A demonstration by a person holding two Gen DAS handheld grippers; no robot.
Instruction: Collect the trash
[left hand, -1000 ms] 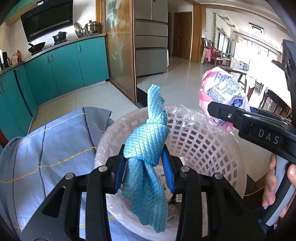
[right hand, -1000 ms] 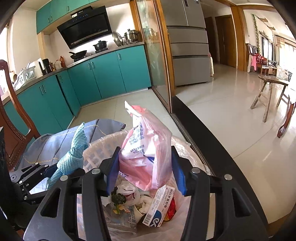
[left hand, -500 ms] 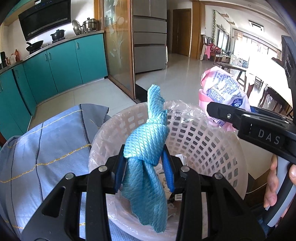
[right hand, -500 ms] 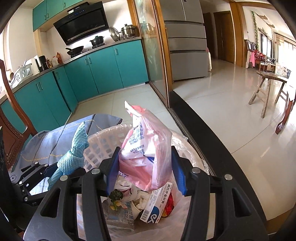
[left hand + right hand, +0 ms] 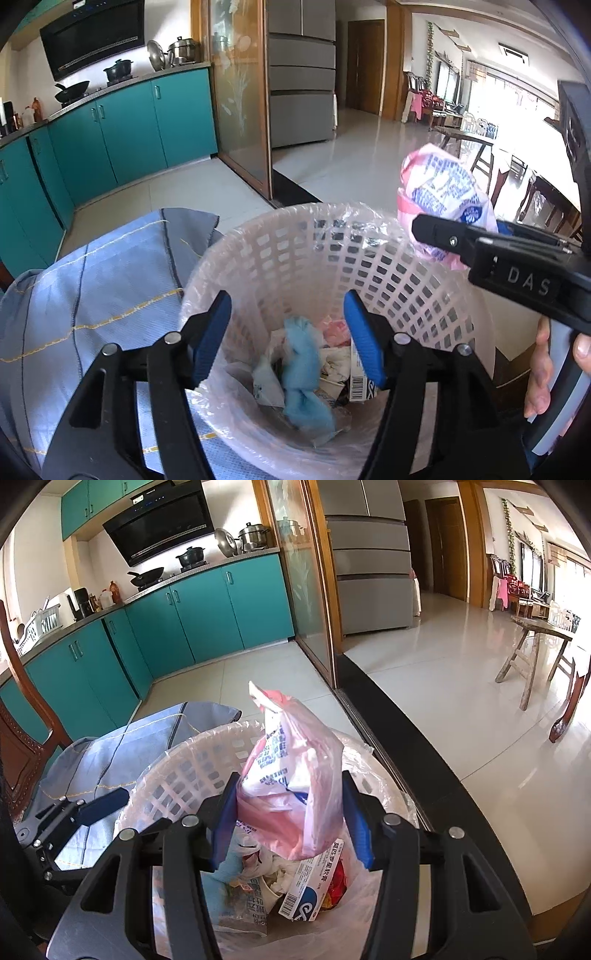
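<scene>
Released since a moment ago, the blue cloth (image 5: 301, 373) lies, seemingly blurred, in the basket (image 5: 369, 266) under the left gripper's (image 5: 288, 334) opening, empty jaws, while the right gripper (image 5: 290, 814) clamps the pink bag (image 5: 295, 779).

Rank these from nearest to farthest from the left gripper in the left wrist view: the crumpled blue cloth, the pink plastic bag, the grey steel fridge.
1. Crumpled blue cloth: in the basket, just below the left gripper, whose jaws are opening.
2. Pink plastic bag: up right, held in the right gripper.
3. Grey steel fridge: far across the floor.

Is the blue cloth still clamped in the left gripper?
No: the left gripper jaws are opening with nothing between them, and the blue cloth lies inside the trash basket.
</scene>
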